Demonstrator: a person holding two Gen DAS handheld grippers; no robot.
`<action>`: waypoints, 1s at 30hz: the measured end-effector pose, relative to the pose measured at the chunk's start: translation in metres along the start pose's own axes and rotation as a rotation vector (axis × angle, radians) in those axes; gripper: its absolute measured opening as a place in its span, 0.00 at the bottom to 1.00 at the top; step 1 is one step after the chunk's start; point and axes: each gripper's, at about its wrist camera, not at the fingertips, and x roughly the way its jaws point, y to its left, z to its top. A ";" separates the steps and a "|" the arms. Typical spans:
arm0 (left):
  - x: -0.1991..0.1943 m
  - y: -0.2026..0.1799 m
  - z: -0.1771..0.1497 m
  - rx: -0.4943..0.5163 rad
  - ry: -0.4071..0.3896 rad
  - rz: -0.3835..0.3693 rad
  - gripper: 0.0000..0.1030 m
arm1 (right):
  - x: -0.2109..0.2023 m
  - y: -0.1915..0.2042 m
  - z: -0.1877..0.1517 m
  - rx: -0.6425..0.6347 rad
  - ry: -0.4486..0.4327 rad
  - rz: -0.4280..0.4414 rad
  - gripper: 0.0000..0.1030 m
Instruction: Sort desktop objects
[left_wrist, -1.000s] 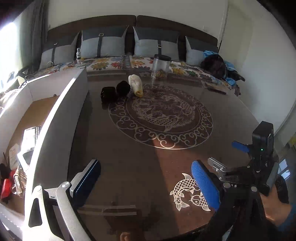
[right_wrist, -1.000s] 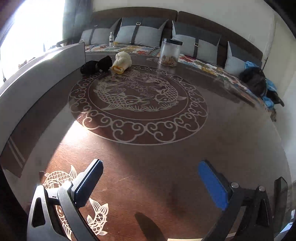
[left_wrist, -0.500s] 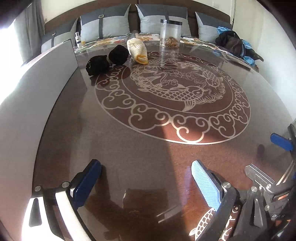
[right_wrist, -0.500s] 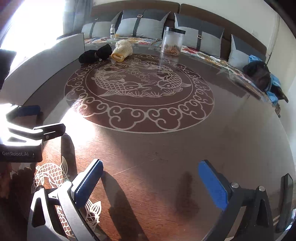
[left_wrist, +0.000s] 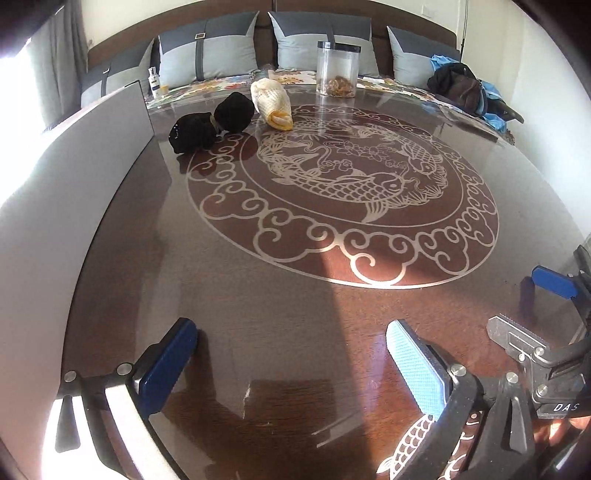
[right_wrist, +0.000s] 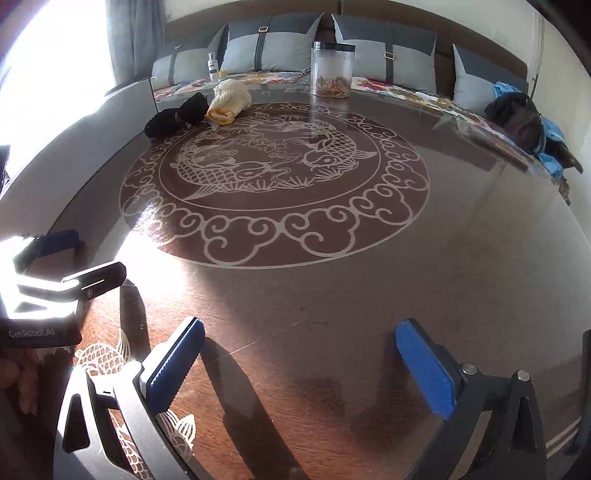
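Two black bundles (left_wrist: 210, 123) (right_wrist: 177, 115) and a cream and yellow knitted roll (left_wrist: 272, 103) (right_wrist: 228, 99) lie together at the far left of the round dark table (left_wrist: 295, 295). A clear jar (left_wrist: 338, 69) (right_wrist: 331, 69) with a black lid stands behind them at the far edge. My left gripper (left_wrist: 291, 332) is open and empty, low over the near part of the table. My right gripper (right_wrist: 301, 332) is open and empty too, beside it on the right. Each gripper's blue-padded fingers show at the edge of the other's view.
A grey panel (left_wrist: 74, 155) stands upright along the table's left side. Behind the table runs a sofa with grey cushions (left_wrist: 207, 55), a small bottle (left_wrist: 155, 81) and a heap of dark and blue clothes (left_wrist: 465, 88). A hand (right_wrist: 22, 384) holds the left gripper.
My left gripper has swung forward and lower over the table, away from the box on the left, which has left its view. The right gripper has shifted slightly forward. Both stay open.
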 end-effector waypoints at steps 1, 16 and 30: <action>0.000 0.000 0.000 0.000 0.000 0.000 1.00 | 0.000 0.000 0.000 0.000 0.000 0.000 1.00; 0.003 0.001 0.005 0.031 0.025 -0.018 1.00 | 0.000 0.000 0.000 0.000 -0.001 0.001 1.00; 0.076 0.058 0.165 0.268 0.087 0.113 1.00 | 0.000 -0.001 0.000 -0.001 0.000 0.000 1.00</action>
